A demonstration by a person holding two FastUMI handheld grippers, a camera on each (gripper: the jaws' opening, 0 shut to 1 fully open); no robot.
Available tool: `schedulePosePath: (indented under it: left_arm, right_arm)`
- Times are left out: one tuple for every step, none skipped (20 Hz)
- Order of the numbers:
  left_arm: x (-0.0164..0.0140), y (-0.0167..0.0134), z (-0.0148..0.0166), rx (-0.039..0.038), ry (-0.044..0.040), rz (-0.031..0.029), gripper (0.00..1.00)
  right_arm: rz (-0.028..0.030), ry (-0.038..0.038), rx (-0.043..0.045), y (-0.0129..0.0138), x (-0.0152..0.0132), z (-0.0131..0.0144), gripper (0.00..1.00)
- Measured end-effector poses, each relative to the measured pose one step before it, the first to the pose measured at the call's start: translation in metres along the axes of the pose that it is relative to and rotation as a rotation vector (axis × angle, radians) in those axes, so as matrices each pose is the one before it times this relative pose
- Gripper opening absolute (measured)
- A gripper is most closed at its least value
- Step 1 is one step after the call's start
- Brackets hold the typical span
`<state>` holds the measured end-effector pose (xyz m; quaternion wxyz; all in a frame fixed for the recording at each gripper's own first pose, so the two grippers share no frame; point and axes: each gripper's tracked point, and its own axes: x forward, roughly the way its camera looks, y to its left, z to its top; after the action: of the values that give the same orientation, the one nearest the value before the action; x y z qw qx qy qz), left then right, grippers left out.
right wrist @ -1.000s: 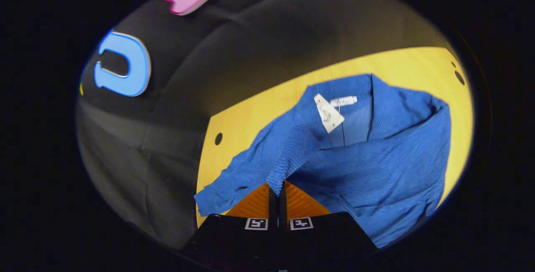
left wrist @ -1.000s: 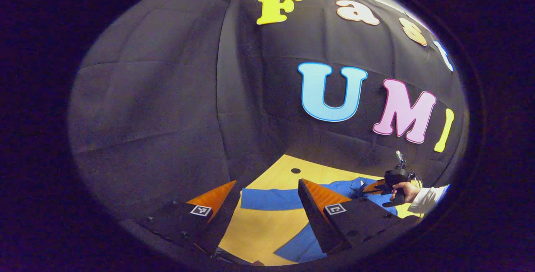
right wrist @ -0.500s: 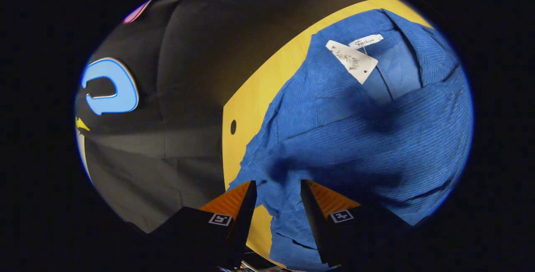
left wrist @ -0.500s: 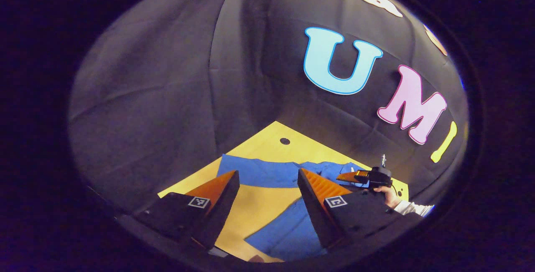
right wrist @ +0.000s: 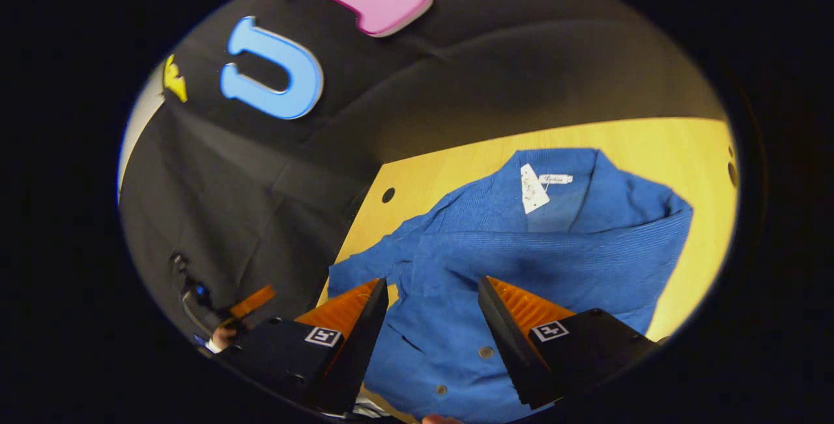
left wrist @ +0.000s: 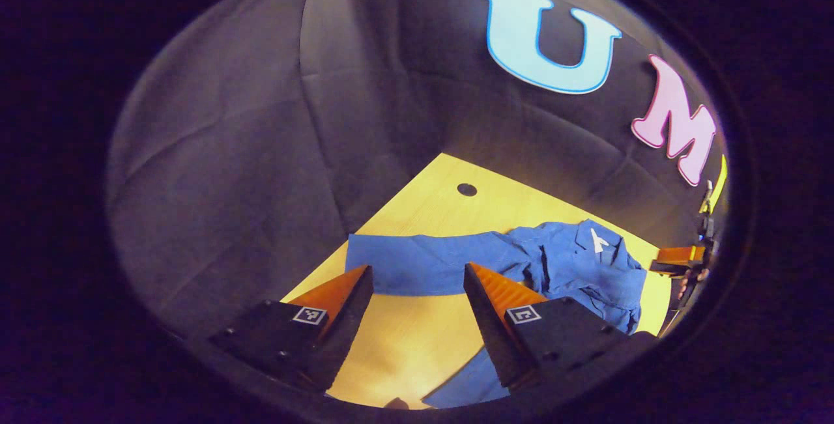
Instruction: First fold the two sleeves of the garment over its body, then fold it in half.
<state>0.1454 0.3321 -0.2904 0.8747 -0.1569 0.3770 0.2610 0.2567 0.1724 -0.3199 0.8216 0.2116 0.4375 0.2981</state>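
A: Where was the garment (right wrist: pixel 521 261)?

B: Flat on the yellow table (right wrist: pixel 677 150), collar and white tag (right wrist: pixel 533 188) toward the far wall. One sleeve (right wrist: pixel 554 251) lay folded across the chest. The other sleeve (left wrist: pixel 417 261) was spread straight out on the table.

A: Grippers?

B: The right gripper (right wrist: pixel 430 307) hung above the button front, jaws apart, holding nothing. The left gripper (left wrist: pixel 417 294) hovered over bare table just short of the outstretched sleeve, jaws also apart and empty.

A: So which step?

B: My read: first sleeve done, second one up next. The half fold hadn't started.

A: Next move?

B: Probably left gripper down onto the sleeve near its cuff end, pinching only that layer, then carrying it over the body. Lifting too high could drag the shoulder and disturb the first fold.
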Motion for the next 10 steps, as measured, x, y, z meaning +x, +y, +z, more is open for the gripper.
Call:
schedulePosePath:
  left_arm:
    - [0.02015, 0.00956, 0.00342, -0.01984, 0.03160, 0.01900, 0.83]
    - [0.02720, 0.00784, -0.00033, -0.00691, 0.03789, 0.01723, 0.83]
    - [0.02226, 0.00927, -0.00231, -0.00566, 0.04711, 0.02814, 0.84]
    - [0.02277, 0.00666, -0.00552, 0.00018, 0.04892, 0.01353, 0.82]
    - [0.01994, 0.00608, -0.00284, 0.00237, 0.03935, 0.00550, 0.83]
    - [0.01743, 0.00920, 0.00041, 0.01116, 0.02776, 0.02315, 0.83]
    - [0.01433, 0.01423, 0.00075, 0.00875, 0.02458, 0.04626, 0.83]
    - [0.01298, 0.01032, -0.00004, 0.00464, 0.02620, 0.02643, 0.83]
    - [0.00817, 0.00556, -0.00107, -0.00691, 0.02252, 0.00992, 0.82]
    - [0.00323, -0.00240, -0.00303, -0.01789, 0.01974, -0.00456, 0.83]
  right_arm:
    - [0.00595, -0.01333, -0.00257, 0.00375, -0.02331, -0.00443, 0.90]
    - [-0.00149, -0.01404, 0.01265, 0.00020, -0.02372, -0.00469, 0.90]
    - [-0.00716, -0.01145, 0.02167, -0.00240, -0.02207, -0.00615, 0.90]
    - [-0.01159, -0.00836, 0.02329, -0.00401, -0.02059, -0.00692, 0.90]
    - [-0.02154, -0.00697, 0.02109, -0.00782, -0.01841, -0.00807, 0.90]
    - [-0.02757, -0.00603, 0.01629, -0.01032, -0.01858, -0.00779, 0.89]
    - [-0.03331, -0.00226, 0.01481, -0.01077, -0.01896, -0.00836, 0.90]
    - [-0.04002, 0.00295, 0.01330, -0.01289, -0.01581, -0.00839, 0.90]
    - [-0.03721, 0.00178, 0.01784, -0.01184, -0.01176, -0.00700, 0.89]
    - [-0.02600, 0.00005, 0.02254, -0.01003, -0.00995, -0.00356, 0.90]
